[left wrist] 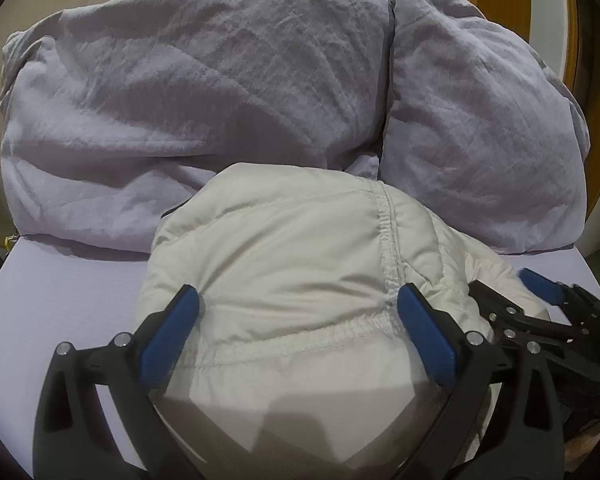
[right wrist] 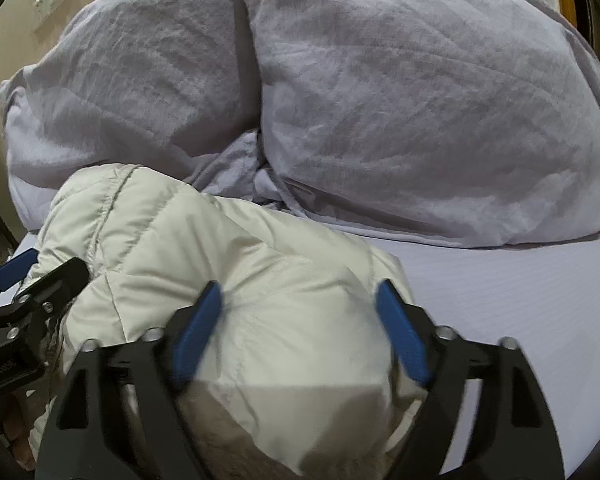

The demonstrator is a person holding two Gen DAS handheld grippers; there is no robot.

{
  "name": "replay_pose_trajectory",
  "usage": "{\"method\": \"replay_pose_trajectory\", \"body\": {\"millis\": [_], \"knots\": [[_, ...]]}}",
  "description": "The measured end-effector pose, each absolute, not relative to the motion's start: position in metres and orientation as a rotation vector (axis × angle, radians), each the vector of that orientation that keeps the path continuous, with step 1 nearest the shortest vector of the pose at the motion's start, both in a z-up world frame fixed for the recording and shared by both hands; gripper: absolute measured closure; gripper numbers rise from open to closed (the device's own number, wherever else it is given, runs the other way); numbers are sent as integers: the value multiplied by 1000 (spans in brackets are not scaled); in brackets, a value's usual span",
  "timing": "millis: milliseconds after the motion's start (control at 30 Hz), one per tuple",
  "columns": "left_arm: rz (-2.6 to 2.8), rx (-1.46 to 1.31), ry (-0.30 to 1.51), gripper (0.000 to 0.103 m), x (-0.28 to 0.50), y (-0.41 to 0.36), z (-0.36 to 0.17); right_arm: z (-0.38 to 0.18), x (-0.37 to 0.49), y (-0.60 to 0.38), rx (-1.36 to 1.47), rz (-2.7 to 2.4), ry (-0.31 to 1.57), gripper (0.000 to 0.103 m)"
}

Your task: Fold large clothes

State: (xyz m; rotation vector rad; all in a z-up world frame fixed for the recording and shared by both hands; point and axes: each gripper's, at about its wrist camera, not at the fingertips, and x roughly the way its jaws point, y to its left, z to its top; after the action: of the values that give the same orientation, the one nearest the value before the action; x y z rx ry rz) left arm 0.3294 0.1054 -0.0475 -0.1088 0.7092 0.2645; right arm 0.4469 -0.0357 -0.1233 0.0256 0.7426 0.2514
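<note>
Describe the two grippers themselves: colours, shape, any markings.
Both match: the left gripper and right gripper have black plastic frames with cut-out slots, silver rivets at the joints, and flat blue pads on the fingers. White lettering, too blurred to read, marks the left gripper's body in the right view. No cables show.

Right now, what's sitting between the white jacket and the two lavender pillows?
Nothing separate. In the left wrist view the white jacket butts against the pillows; in the right wrist view only a rumpled fold of lavender bedding fills the gap.
</note>
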Motion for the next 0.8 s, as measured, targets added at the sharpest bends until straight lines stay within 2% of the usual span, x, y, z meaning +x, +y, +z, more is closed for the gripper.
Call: {"method": "replay_pose_trajectory", "body": {"millis": [367,800], "knots": [[283,-173,741,3,256,103,-19,-86,372,-48,8,275,742,3],[209,-223,722,3,148,58,10,-72,267,-63,31,321,835,3]]}}
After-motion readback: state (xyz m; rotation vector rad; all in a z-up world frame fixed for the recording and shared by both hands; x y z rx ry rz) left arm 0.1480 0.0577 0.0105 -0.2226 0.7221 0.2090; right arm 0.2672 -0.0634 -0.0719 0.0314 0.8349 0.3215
